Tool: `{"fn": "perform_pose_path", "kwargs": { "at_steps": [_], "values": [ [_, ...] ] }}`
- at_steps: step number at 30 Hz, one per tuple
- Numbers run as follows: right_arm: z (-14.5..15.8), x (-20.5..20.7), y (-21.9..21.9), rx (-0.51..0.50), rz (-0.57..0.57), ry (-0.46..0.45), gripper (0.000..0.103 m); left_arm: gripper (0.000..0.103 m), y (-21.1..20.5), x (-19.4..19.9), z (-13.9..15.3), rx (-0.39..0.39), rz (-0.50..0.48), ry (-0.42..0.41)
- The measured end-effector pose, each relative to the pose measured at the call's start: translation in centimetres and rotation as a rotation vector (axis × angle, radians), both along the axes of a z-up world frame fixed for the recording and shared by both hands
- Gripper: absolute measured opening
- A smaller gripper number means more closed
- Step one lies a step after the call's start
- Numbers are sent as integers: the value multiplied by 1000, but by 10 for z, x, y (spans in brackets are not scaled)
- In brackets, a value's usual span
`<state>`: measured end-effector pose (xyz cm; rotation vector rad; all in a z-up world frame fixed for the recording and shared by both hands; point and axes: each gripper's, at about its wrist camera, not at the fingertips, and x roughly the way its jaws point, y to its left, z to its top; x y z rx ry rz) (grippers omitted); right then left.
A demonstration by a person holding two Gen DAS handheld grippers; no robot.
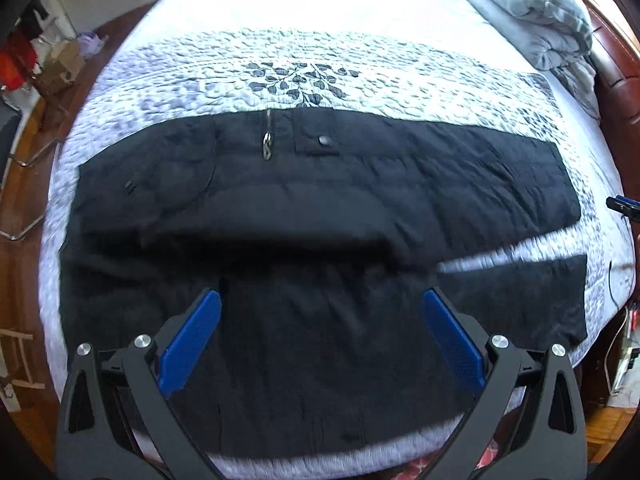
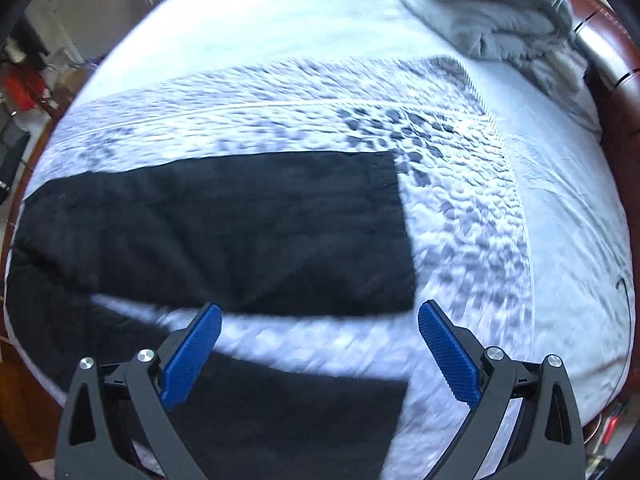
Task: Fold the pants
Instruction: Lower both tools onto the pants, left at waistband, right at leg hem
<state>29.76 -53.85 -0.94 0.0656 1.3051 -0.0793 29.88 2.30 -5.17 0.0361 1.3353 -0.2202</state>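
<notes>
The black pants [image 1: 320,208] are laid flat across the quilted bed [image 1: 360,76], waist to the left, legs running right. Only in the left wrist view are the waist details seen: a metal zipper pull [image 1: 267,145], a dark button [image 1: 323,141] just beside it, and a pocket seam nearer the left end. The right wrist view shows instead the leg ends: the far leg's hem is squared off against the quilt, and a strip of quilt is seen between the two legs, w/ the near leg passing under the fingers. A folded grey blanket [image 2: 492,12] is seen at the bed's far right corner in both views. The left gripper [image 1: 320,300] is held over the pants' near upper part, angled down, blue fingers [image 1: 192,340] spread wide, nothing between them. The right gripper [image 2: 320,312] is held over the gap between the legs, fingers likewise wide apart & empty. Whether either touches the cloth can't be told; the right view is motion-blurred. No readable writing or brand is made out.
</notes>
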Motion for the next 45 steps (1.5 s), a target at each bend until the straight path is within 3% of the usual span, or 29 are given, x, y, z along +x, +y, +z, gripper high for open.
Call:
{"fn": "perform_pose_path", "kwargs": {
  "at_steps": [3,10,13,18,26,30,33,39,45],
  "values": [
    [-23,42,-32,-12,-30,32,99,101,-1,55,-20,-7,4,41],
    [-93,104,-84,104,-117,142,99,100,-14,142,-58,-7,-32,105],
    [-111,118,-94,160,-128,150,99,100,-13,170,-72,-74,-12,156],
    [-124,131,-95,246,-125,144,99,100,-14,206,-91,-98,-19,196],
    [-133,142,-67,128,-28,133,98,100,-18,240,-109,-42,-53,215],
    [-133,140,-54,99,-1,116,97,100,-24,247,-116,-64,-90,234],
    [-133,139,-50,118,20,117,98,100,-32,245,-121,-48,-153,233],
    [-133,131,-46,125,55,114,98,100,-61,244,-146,60,-326,238],
    [-139,129,-40,123,46,112,100,100,-88,249,-156,46,-488,250]
  ]
}}
